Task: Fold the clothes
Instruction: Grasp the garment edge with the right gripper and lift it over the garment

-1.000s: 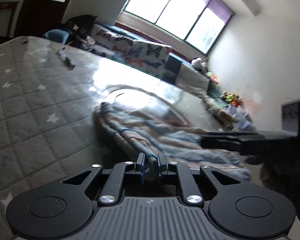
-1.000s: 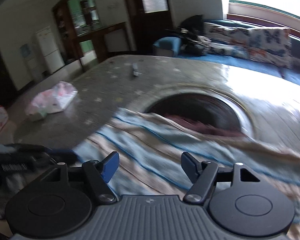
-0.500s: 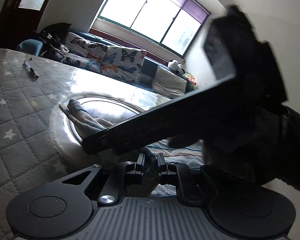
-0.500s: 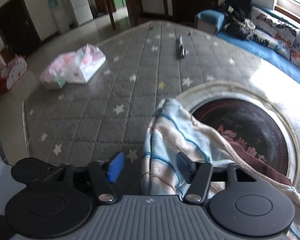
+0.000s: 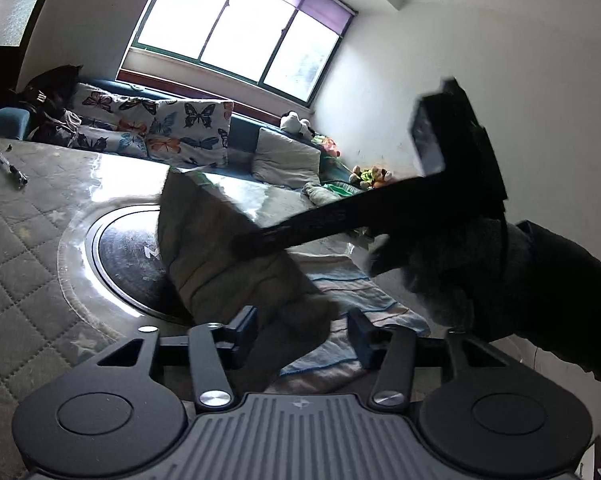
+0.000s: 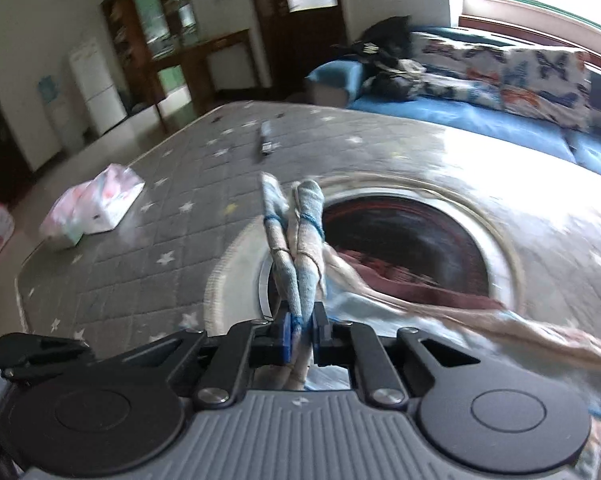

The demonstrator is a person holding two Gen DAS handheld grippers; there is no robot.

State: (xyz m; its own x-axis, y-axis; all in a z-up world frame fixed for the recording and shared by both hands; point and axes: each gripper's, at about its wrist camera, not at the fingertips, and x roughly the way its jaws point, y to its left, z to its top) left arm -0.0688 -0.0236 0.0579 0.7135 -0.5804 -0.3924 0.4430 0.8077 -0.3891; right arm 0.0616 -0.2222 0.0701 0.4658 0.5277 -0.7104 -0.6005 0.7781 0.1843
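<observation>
- We are closing the right gripper (image 6: 300, 336), clamping the striped cloth (image 6: 300, 264), its fold pointing toward 12 o'clock.
- We are opening the left gripper (image 5: 302, 330); cloth lying loose between its jaws.

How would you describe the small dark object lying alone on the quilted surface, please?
Start at the grey star-quilted mat. Beyond the round dark disc, toward the mat's far edge, lies a slim dark object. Unlike the pink-and-white package further left, it is narrow, dark and stick-shaped.
</observation>
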